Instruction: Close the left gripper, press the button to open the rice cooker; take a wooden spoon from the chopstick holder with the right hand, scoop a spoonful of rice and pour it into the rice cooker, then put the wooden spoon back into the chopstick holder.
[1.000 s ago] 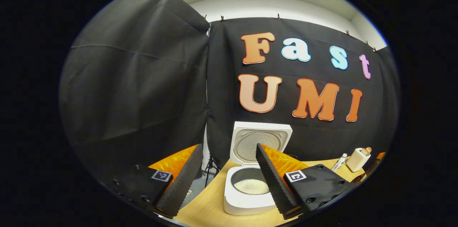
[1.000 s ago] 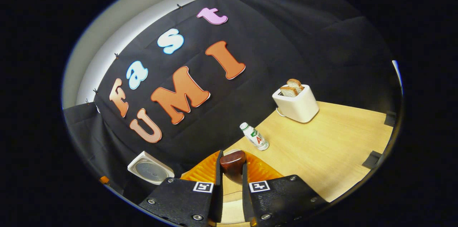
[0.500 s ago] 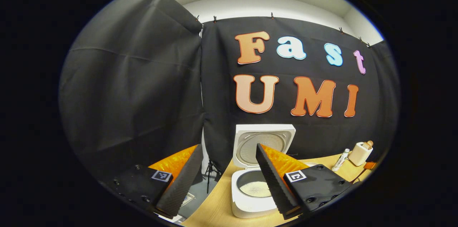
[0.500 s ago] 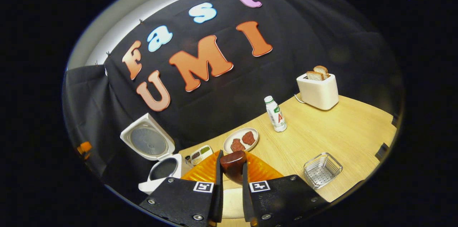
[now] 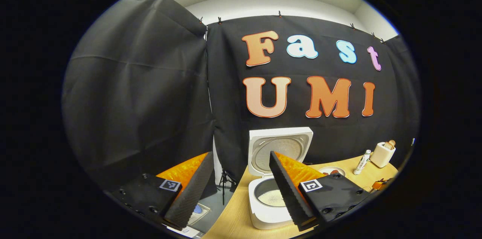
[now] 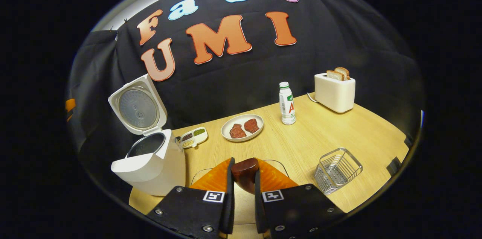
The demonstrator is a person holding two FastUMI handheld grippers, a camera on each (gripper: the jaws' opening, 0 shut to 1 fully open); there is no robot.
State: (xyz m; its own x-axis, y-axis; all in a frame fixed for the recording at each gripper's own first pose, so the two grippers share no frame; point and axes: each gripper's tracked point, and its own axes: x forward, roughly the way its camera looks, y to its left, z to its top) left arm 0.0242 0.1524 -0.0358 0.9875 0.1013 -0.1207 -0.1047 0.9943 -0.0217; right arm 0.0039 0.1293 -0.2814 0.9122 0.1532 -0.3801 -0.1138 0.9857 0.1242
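The right gripper is clamped on the wooden spoon, whose dark rounded end stands up between its fingers above the table. The rice cooker sits at the table's left edge, to the left of and just ahead of this gripper, lid raised. The left gripper hangs with its jaws spread wide and empty, the rice cooker directly ahead behind its right finger, white rice in the pot. A wire basket stands to the right of the right gripper.

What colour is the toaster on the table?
The toaster is white or cream, with two slices of bread in its top. The right gripper view shows it best.
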